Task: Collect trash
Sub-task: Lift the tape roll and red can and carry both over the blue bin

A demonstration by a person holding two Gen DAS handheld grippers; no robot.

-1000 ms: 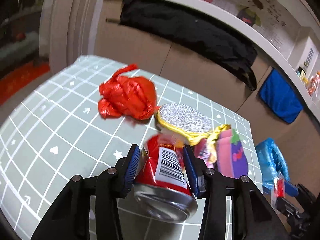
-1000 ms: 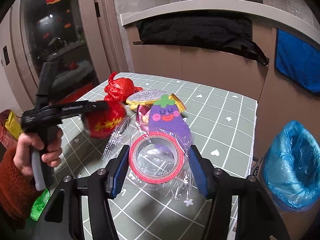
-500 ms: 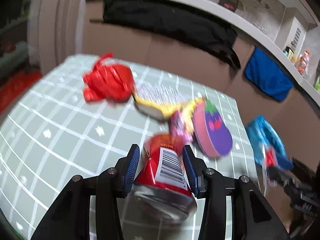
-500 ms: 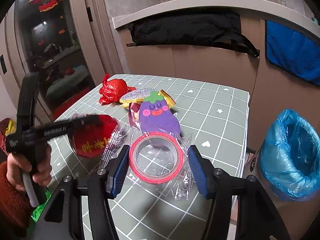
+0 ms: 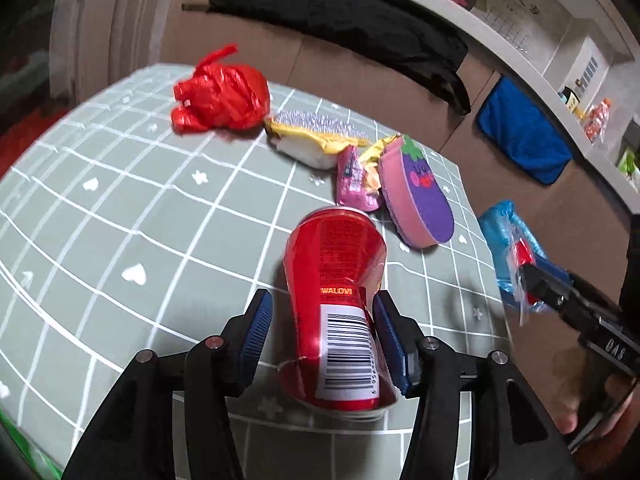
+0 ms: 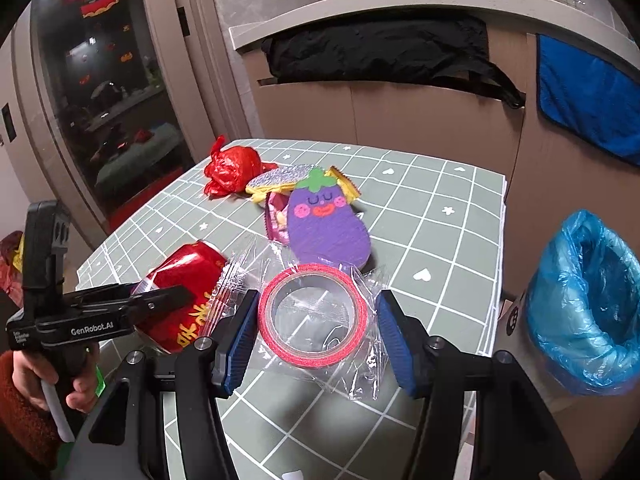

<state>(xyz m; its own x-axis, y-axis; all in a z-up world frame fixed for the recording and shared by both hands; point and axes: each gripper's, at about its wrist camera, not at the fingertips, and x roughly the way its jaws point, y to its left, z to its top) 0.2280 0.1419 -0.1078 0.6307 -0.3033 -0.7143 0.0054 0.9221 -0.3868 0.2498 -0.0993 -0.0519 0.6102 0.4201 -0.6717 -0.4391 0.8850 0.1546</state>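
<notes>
A dented red drink can [image 5: 334, 272] lies on its side low over the green checked tablecloth [image 5: 132, 216]. It sits between the jaws of my left gripper [image 5: 322, 304], which are opening. A gap shows at the left pad, and the right pad is still at the can. From the right wrist view the can [image 6: 188, 276] shows beside the left gripper [image 6: 160, 300]. My right gripper [image 6: 316, 300] is shut on a pink tape roll [image 6: 312, 273] in a clear wrapper, held in the air. A bin lined with a blue bag [image 6: 580, 300] stands off the table's right edge.
A knotted red plastic bag [image 5: 220, 96], a silver and yellow scouring pad [image 5: 316, 132], a pink snack wrapper [image 5: 352, 180] and a purple eggplant sponge [image 5: 420, 200] lie along the far part of the table. Behind them is a brown cabinet with a black cloth and a blue towel.
The left gripper carried the can to the right and down to the tablecloth, and its jaws have widened around it. The right gripper kept the tape roll and hardly moved.
</notes>
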